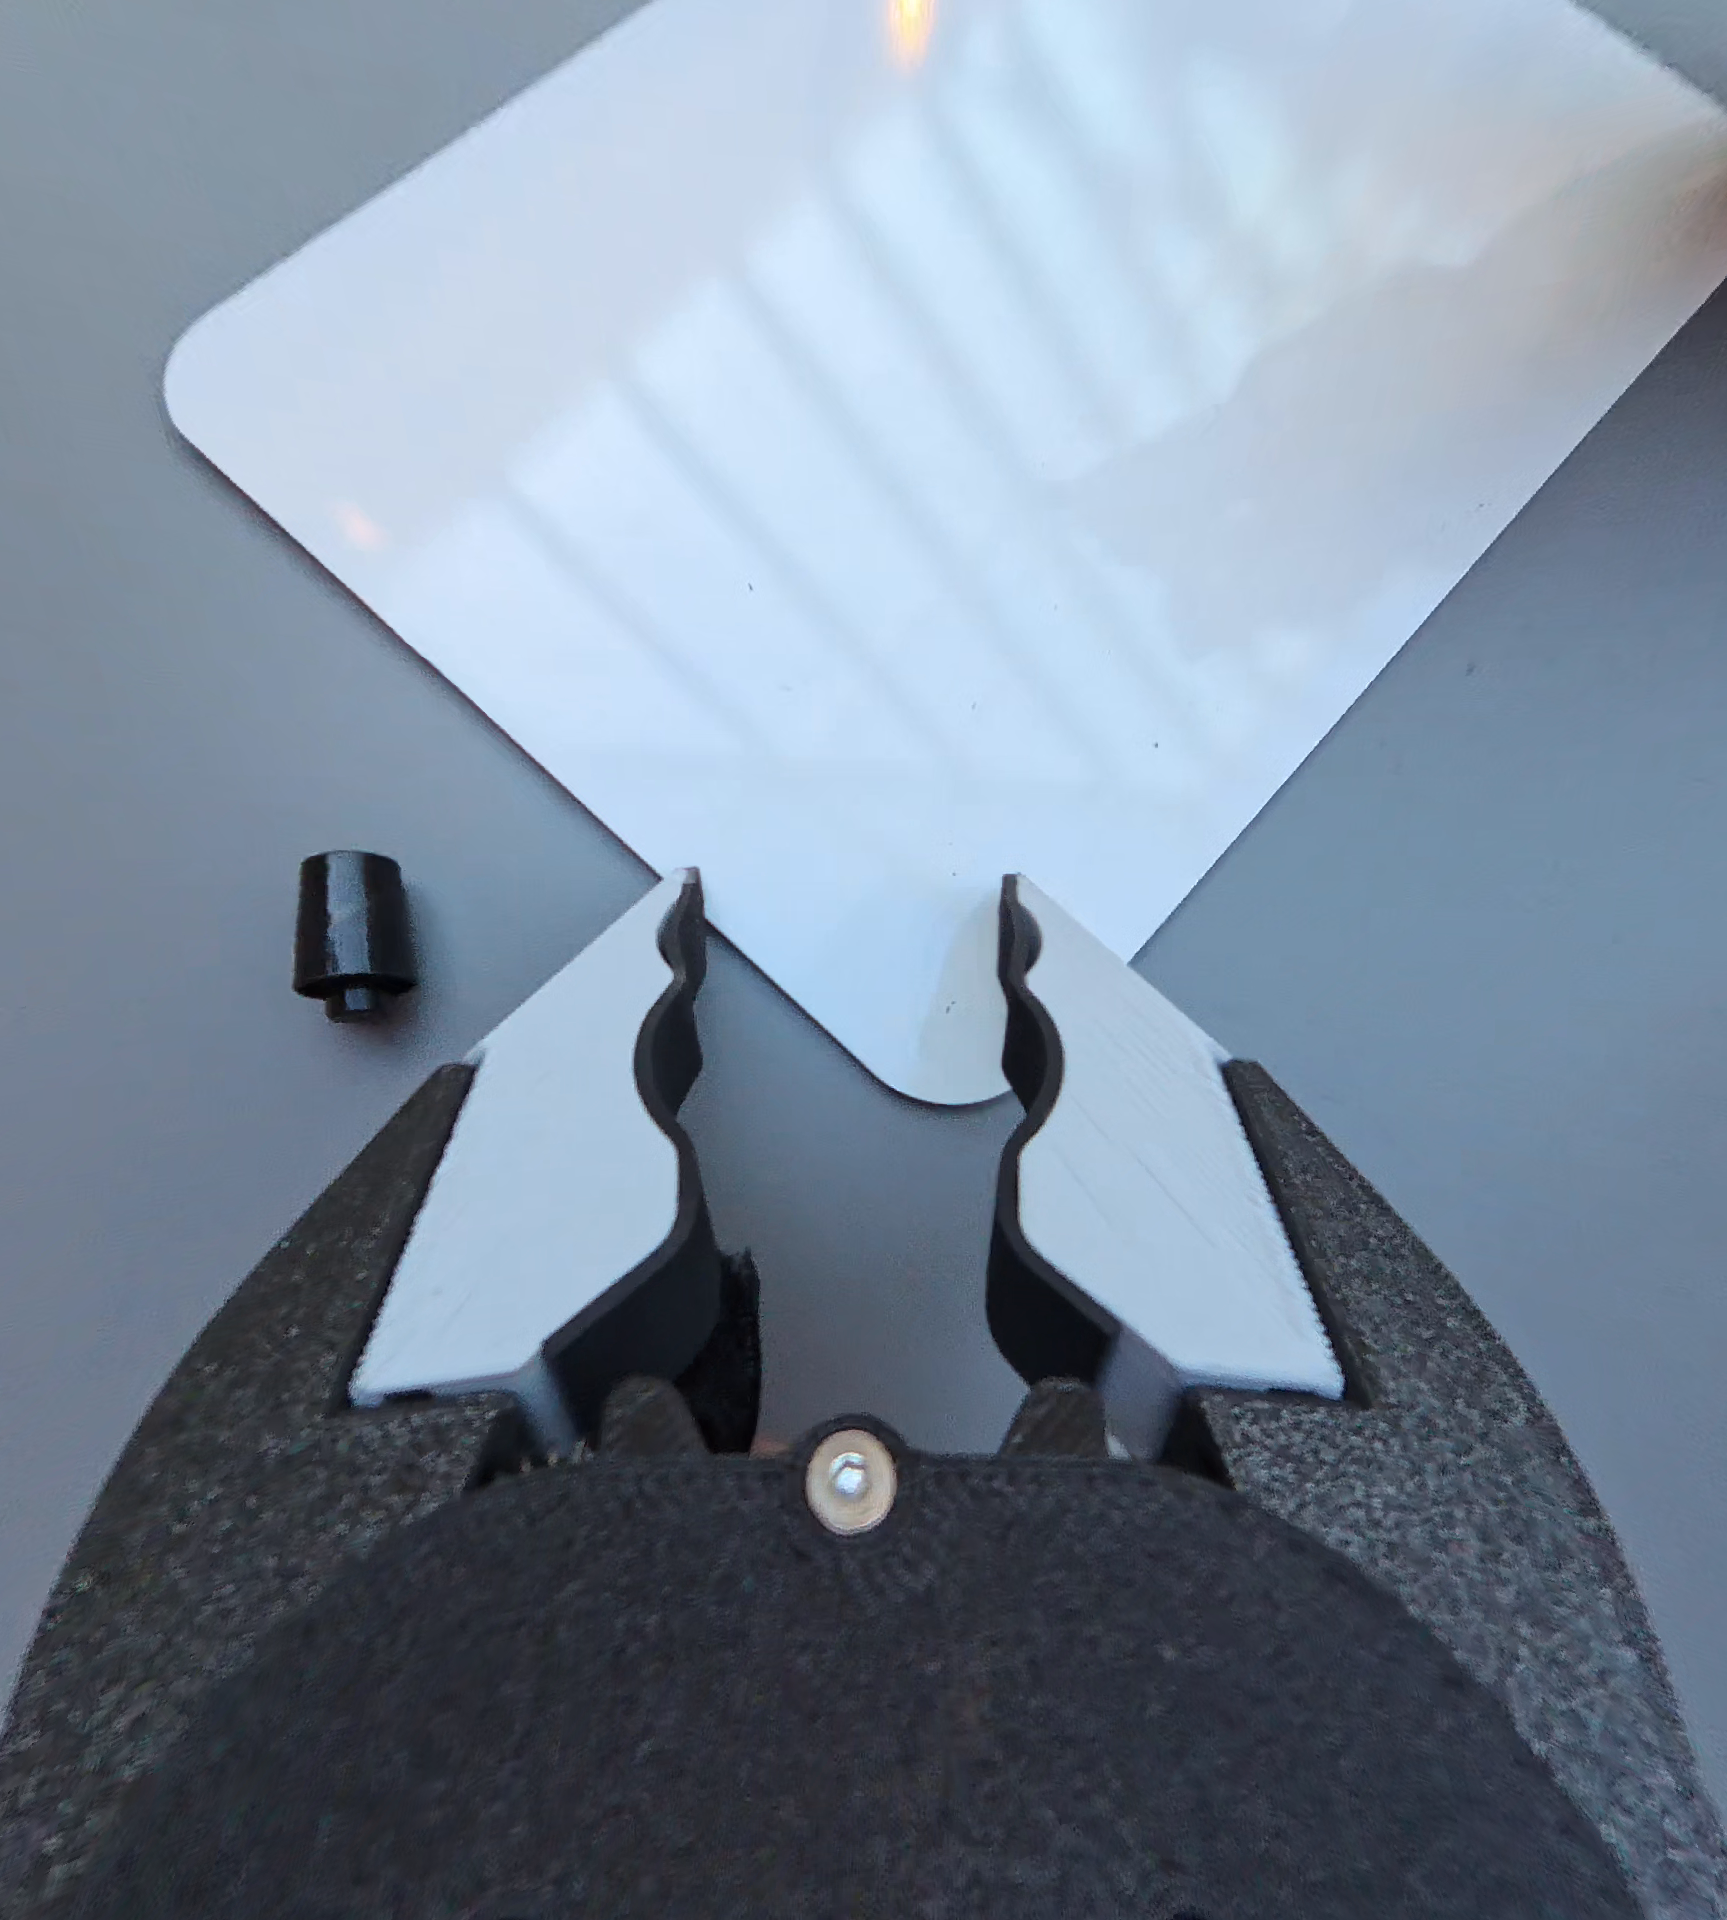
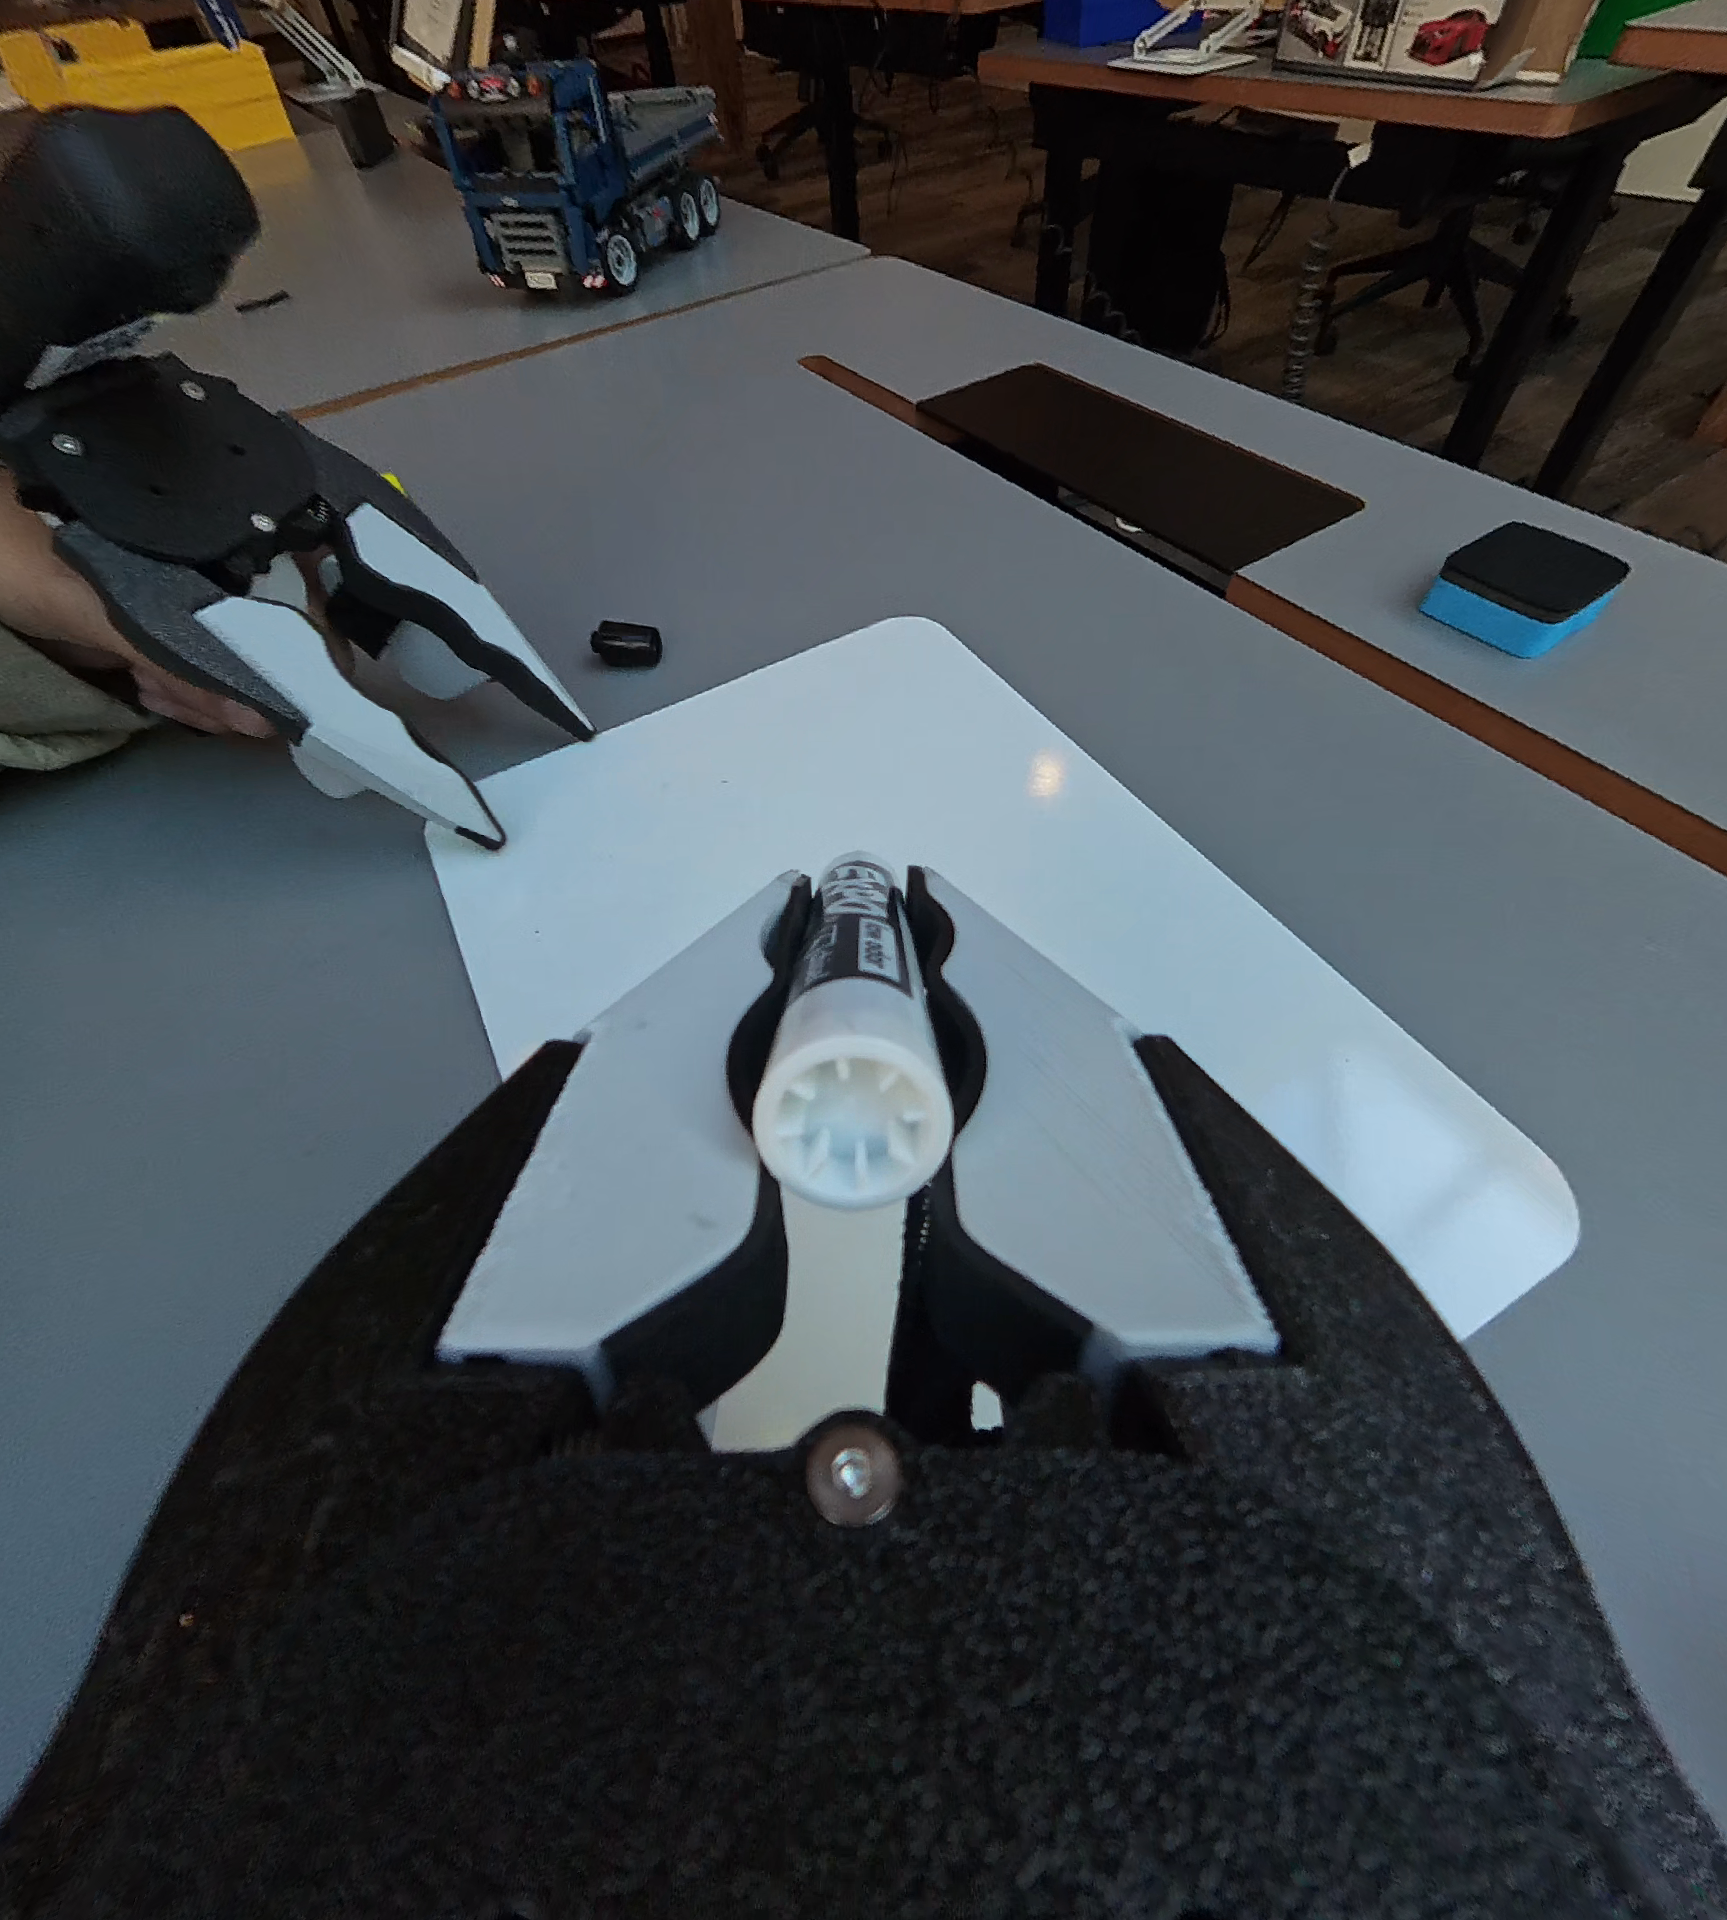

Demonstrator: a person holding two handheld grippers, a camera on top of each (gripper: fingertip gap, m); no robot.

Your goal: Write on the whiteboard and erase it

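Observation:
A small white board lies flat on the grey table; it also shows in the right wrist view. My left gripper is open and empty, its fingertips resting on the board's near corner. In the right wrist view the left gripper presses that corner, held by a hand. My right gripper is shut on a white marker and holds it pointing down at the board; the marker's tip is hidden. A black marker cap lies on the table beside the board; it also shows in the right wrist view.
A blue and black eraser sits on the table at the right. A dark recessed panel lies behind the board. A blue toy truck and a yellow object stand on the far table. Desks and chairs fill the background.

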